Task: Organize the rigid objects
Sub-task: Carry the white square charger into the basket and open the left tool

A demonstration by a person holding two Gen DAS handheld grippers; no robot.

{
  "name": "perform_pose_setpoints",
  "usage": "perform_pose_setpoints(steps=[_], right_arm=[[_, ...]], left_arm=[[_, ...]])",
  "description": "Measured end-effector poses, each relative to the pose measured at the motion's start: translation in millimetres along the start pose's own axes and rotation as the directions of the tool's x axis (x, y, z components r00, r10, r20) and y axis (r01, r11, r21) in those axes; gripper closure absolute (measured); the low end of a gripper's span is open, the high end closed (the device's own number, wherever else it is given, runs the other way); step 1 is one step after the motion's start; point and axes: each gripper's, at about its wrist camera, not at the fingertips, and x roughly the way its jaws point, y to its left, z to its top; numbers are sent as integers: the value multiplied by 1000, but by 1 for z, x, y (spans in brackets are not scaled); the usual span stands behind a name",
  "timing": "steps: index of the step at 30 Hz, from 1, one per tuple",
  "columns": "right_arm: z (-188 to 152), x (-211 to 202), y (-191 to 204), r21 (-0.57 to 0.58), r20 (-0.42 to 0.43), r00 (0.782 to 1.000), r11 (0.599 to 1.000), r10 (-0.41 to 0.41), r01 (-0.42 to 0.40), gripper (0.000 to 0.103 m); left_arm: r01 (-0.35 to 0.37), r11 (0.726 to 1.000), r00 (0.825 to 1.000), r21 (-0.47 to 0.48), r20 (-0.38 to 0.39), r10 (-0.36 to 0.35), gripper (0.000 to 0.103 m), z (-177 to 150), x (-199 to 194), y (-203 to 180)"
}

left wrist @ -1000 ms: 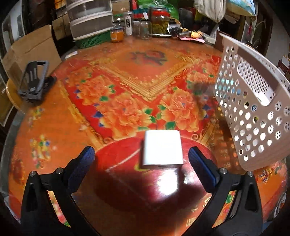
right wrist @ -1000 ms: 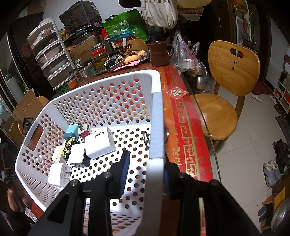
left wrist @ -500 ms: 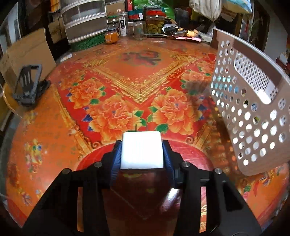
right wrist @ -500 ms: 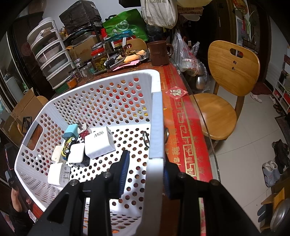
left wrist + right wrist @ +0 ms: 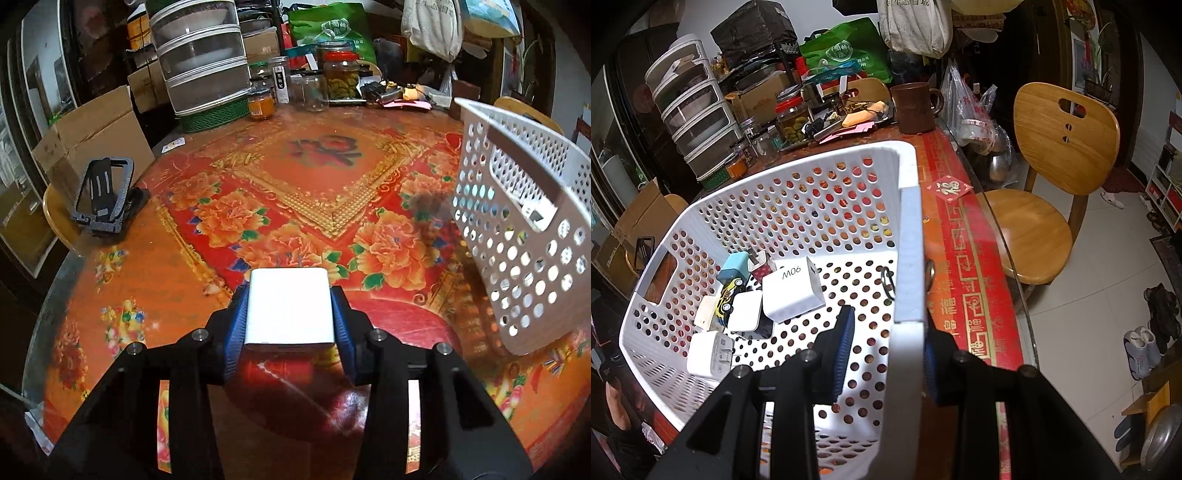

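White charger (image 5: 290, 306) clamped in left gripper (image 5: 290, 317), right gripper (image 5: 886, 343) pinching basket (image 5: 908, 236) wall.

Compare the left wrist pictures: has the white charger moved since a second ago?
Yes. The white charger, then lying on the table, is now clamped in the left gripper, lifted off the floral cloth.

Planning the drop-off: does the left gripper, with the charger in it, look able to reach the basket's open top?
Probably yes: the left gripper holds the white charger, and the table between it and the tilted basket looks bare.
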Motion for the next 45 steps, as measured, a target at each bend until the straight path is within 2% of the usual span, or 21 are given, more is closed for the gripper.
perform_pose_setpoints(steps=[6, 9, 13, 19, 35, 45], right_arm=[[1, 0, 0, -2, 1, 1000, 1000, 6, -6, 71], [1, 0, 0, -2, 1, 1000, 1000, 6, -6, 71], [1, 0, 0, -1, 1, 1000, 1000, 6, -6, 71], [0, 0, 0, -1, 2, 1000, 1000, 7, -7, 71], [-2, 0, 1, -4, 2, 1000, 1000, 16, -16, 69], [-1, 0, 2, -2, 4, 1000, 1000, 18, -18, 68]], left_arm=[[23, 1000, 999, 1, 47, -23, 63, 15, -30, -4], [26, 999, 995, 22, 91, -28, 63, 28, -52, -15], [49, 998, 992, 41, 116, -53, 63, 43, -72, -29], [43, 994, 984, 104, 167, -60, 63, 63, -100, -58], [59, 972, 978, 228, 180, -101, 62, 93, -108, -118], [73, 953, 980, 293, 157, -124, 62, 104, -99, -162]])
